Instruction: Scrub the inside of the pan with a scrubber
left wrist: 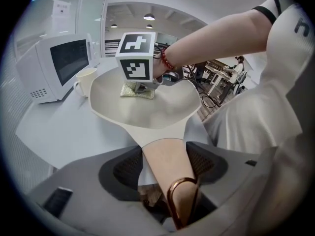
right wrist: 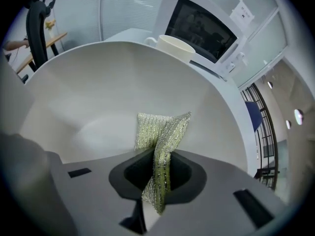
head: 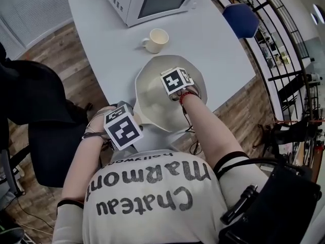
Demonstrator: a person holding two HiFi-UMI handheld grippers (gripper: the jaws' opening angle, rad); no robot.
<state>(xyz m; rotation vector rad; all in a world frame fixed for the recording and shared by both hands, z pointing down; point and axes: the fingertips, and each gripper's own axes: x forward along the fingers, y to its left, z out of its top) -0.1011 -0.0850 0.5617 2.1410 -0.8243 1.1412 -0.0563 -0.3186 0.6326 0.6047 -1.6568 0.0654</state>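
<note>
Firmly, left gripper clamps the handle to steady the pan; right gripper pinches the scrubber inside it.

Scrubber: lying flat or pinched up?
Pinched up: the right gripper is shut on the scrubber, which stands creased between its jaws inside the pan.

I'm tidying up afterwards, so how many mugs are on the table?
1. The cream mug stands on the white table between the microwave and the pan. The person's body hides the near edge, so another may be hidden.
</note>
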